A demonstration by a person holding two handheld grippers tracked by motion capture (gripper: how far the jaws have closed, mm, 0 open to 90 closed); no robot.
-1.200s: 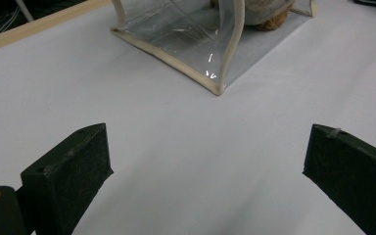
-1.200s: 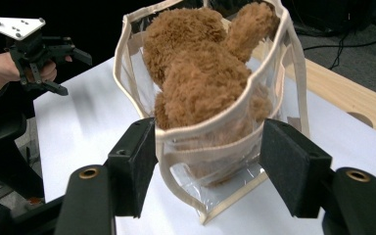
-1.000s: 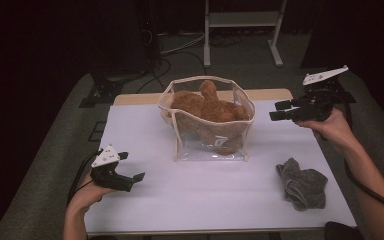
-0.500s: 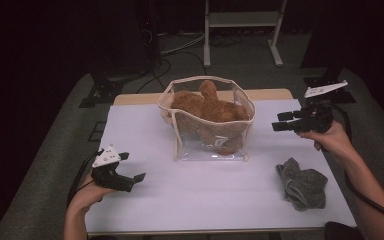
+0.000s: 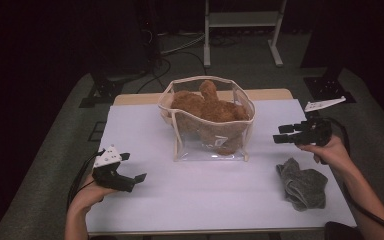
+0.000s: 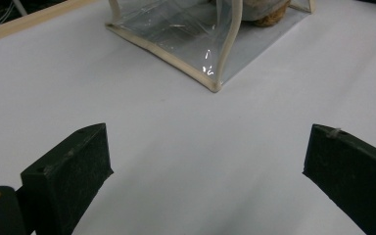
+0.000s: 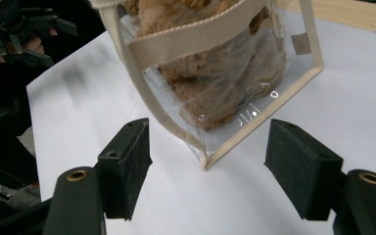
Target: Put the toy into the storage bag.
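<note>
High view: right gripper (image 5: 283, 136) held wide, aimed at clear bag (image 5: 211, 131) for grasp; left gripper (image 5: 132, 168) parked wide, empty, on worktop (image 5: 190, 195).

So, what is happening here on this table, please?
A person holds a gripper in each hand at a white table. A clear bag with a brown plush toy inside stands in the middle. The right gripper is beside the bag's right side, jaws open and aimed at it, touching nothing. The left gripper waits near the table's front left, also open and empty. A grey cloth lies at the front right.
</note>
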